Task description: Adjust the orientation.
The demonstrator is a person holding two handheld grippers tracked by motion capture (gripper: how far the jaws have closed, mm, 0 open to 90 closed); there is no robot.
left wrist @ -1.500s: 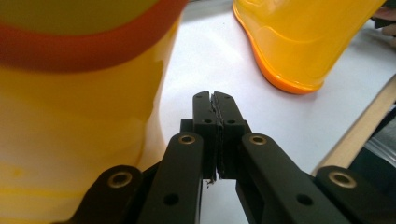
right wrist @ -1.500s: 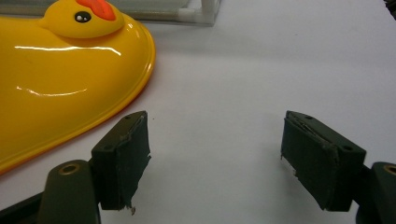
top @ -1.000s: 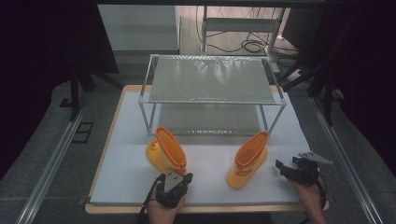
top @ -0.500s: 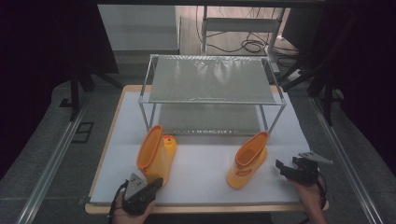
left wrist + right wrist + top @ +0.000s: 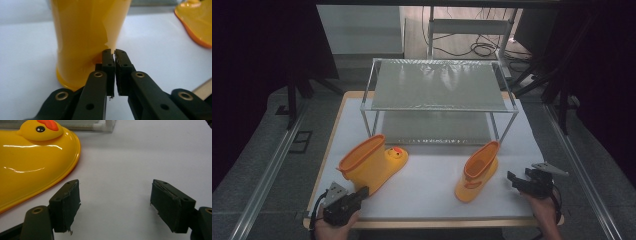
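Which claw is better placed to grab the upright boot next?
Right. The right claw is open beside the upright boot; the left claw is shut at the tilted boot.

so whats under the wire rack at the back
Under the wire rack sits its lower shelf, which looks bare through the mesh. The far corners are dim, so small items there cannot be ruled out.

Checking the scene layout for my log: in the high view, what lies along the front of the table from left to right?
left gripper → left boot, leaning → right boot → right gripper.
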